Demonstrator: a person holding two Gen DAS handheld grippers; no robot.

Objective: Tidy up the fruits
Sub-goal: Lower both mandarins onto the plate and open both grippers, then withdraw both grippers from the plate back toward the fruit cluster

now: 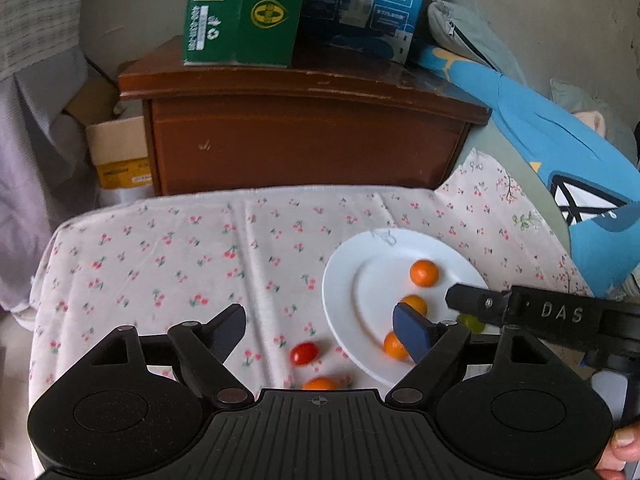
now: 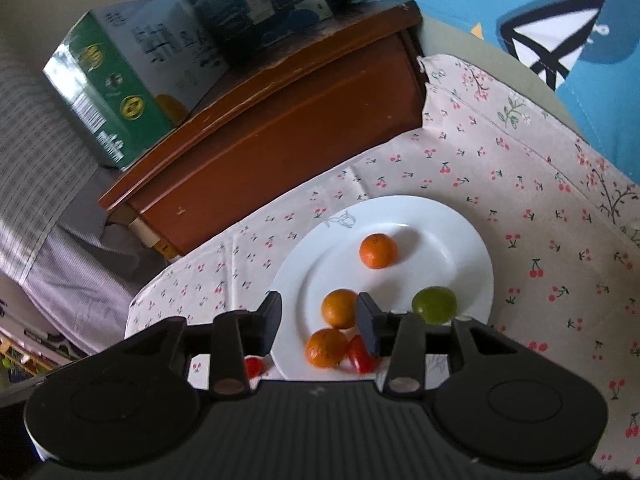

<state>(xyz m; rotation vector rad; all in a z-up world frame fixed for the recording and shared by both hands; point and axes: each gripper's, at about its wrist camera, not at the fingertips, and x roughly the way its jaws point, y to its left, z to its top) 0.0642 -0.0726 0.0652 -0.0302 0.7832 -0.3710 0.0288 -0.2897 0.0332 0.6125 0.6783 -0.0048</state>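
A white plate (image 2: 472, 248) on a cherry-print cloth holds three small oranges (image 2: 378, 251) (image 2: 340, 308) (image 2: 326, 347), a green fruit (image 2: 435, 304) and a red tomato (image 2: 362, 354). My right gripper (image 2: 320, 322) hovers over the plate's near side, open, with nothing between its pads. In the left wrist view the plate (image 1: 344, 300) lies to the right. A red tomato (image 1: 304, 353) and an orange (image 1: 320, 383) lie on the cloth beside it. My left gripper (image 1: 322, 330) stands wide open above them, empty. A finger of the right gripper (image 1: 476, 302) half hides the green fruit (image 1: 472, 322).
A brown wooden cabinet (image 1: 304, 140) stands behind the cloth with a green box (image 1: 240, 12) and a blue box (image 1: 364, 4) on top. A blue cushion (image 1: 560, 152) lies to the right. A cardboard box (image 1: 120, 152) sits at the left.
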